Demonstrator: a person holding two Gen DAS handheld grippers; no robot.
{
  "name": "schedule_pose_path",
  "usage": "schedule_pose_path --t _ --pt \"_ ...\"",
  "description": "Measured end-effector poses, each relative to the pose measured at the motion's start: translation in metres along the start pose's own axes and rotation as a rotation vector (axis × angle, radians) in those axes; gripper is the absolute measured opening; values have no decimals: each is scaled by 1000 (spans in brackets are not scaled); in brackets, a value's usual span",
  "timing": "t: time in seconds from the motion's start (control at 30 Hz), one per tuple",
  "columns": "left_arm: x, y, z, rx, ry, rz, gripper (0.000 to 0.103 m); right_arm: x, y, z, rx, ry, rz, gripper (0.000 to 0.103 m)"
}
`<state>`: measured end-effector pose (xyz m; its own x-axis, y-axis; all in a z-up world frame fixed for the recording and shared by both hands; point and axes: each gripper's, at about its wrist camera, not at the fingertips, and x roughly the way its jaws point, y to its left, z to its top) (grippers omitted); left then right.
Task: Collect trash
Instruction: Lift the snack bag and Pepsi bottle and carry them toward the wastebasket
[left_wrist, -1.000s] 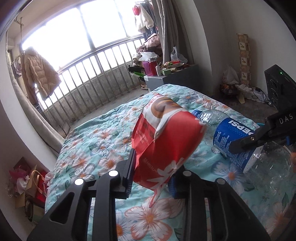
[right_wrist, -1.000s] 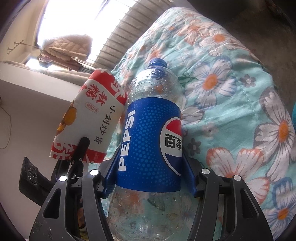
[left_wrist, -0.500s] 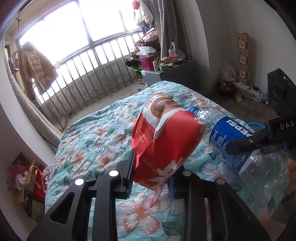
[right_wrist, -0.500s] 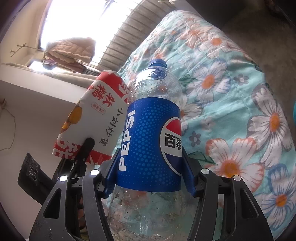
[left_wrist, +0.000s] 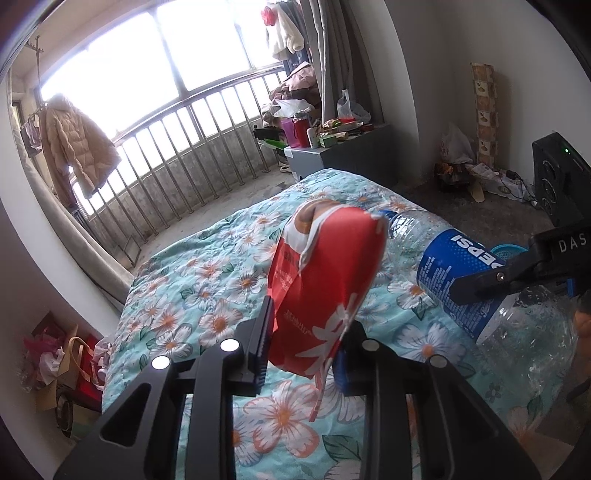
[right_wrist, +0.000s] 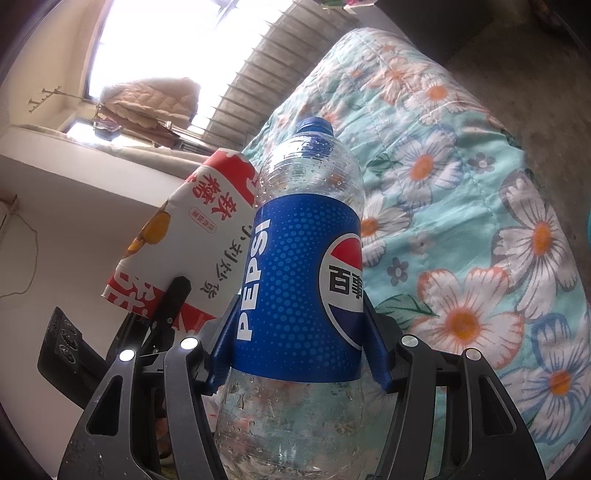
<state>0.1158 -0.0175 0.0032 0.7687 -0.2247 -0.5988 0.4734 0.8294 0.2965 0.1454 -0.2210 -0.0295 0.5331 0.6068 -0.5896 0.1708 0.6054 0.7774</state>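
Left tool (left_wrist: 303, 354) pinching red snack bag (left_wrist: 325, 280), jaws just closing further. Right tool (right_wrist: 299, 347) clamped on empty Pepsi bottle (right_wrist: 299, 280). Both lifted above floral bed (left_wrist: 192, 295). Pickup done; disposal left, likely in blue basket (left_wrist: 506, 253).

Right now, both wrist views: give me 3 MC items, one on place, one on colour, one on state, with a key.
1. Where is the snack bag?
A. flat on the bedspread
B. between the left gripper's fingers
C. in the blue basket

2. What colour is the bottle's cap?
A. blue
B. red
C. white

3. What state is the right gripper in?
A. open and holding nothing
B. shut with nothing held
C. shut on the bottle

Key: 1 B, the bag's lower end sits between the two black fingers, lifted above the bedspread. 2 A, the cap at the top of the neck is blue, like the label. 3 C, both blue pads press against the label's sides.
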Motion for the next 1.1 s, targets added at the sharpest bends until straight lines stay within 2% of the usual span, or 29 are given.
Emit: schedule_pose_path --t 0.33,0.4,0.5,0.67,0.8,0.83,0.9,1.0,1.03,1.1 --pt "-16 -3 7 2 -36 4 24 -15 -3 -3 -7 -23 33 56" --pt "-24 -4 12 -6 -63 -10 24 -23 -4 -3 -7 -39 40 56" --pt "-32 -7 27 -21 -88 -70 24 -42 -9 -4 -7 -88 51 56" --pt "-33 -32 66 -29 -107 -264 24 -93 -34 -3 34 -210 54 56" --pt "-16 -79 107 -15 -75 -463 24 -155 -75 -6 123 -368 -5 56" --pt "-6 -97 119 -12 -43 -529 24 -169 -88 -9 153 -406 -24 56" --pt "14 -126 134 -9 15 -610 24 -199 -123 -16 245 -479 -76 56" --pt "61 -189 151 0 163 -741 24 -223 -176 -30 394 -534 -135 56" --pt "77 -209 154 1 212 -772 24 -227 -191 -33 437 -541 -144 56" --pt "105 -245 156 19 292 -784 24 -230 -223 -38 520 -548 -155 56"
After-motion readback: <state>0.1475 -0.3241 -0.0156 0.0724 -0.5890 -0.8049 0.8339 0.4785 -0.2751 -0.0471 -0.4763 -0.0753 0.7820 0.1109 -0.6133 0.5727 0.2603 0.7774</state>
